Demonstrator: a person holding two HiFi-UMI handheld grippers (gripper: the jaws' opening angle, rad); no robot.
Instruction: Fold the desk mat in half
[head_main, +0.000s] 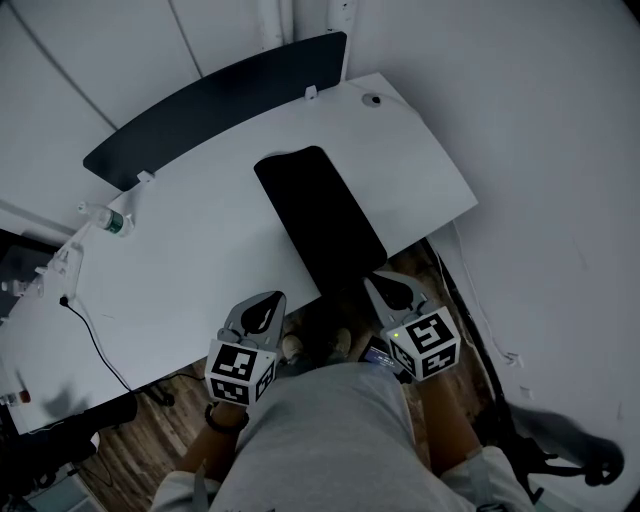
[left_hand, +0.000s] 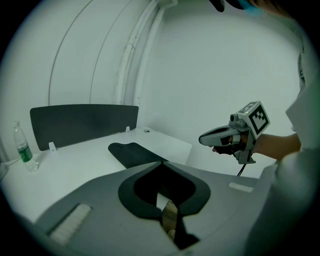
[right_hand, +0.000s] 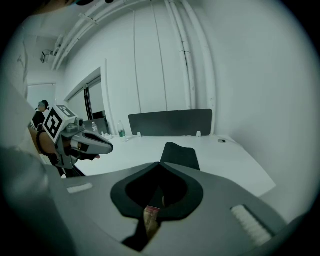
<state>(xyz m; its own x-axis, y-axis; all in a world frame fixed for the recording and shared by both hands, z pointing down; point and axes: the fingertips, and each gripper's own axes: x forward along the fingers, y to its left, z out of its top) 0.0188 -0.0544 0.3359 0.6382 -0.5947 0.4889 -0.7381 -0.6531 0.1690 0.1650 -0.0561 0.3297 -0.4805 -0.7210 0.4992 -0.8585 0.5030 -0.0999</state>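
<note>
Nearest of all, the left gripper (head_main: 268, 300) and the right gripper (head_main: 378, 282) are held side by side in the air at the near edge of the white desk (head_main: 200, 260), with a gap between them. The left gripper's tip reaches just to that edge. The right gripper's tip lies close to the near end of the desk mat (head_main: 322, 215), though no view shows it touching. Each gripper's own view shows its jaws closed tip to tip, with nothing held between them.

The black desk mat lies flat, running from the near edge toward the middle of the desk at a slant. Its near end sits right at the edge, between the two grippers, and its rounded far end stops well short of the back. Bare white desk lies open on both sides of it, wider to the left.

Far off at the left, a thin cable (head_main: 92, 335) trails over the desk and a water bottle (head_main: 108, 220) stands near the back edge. A dark divider panel (head_main: 215, 100) runs along that back edge. A small round grommet (head_main: 372, 100) sits near the far right corner, and pale walls close in behind.
</note>
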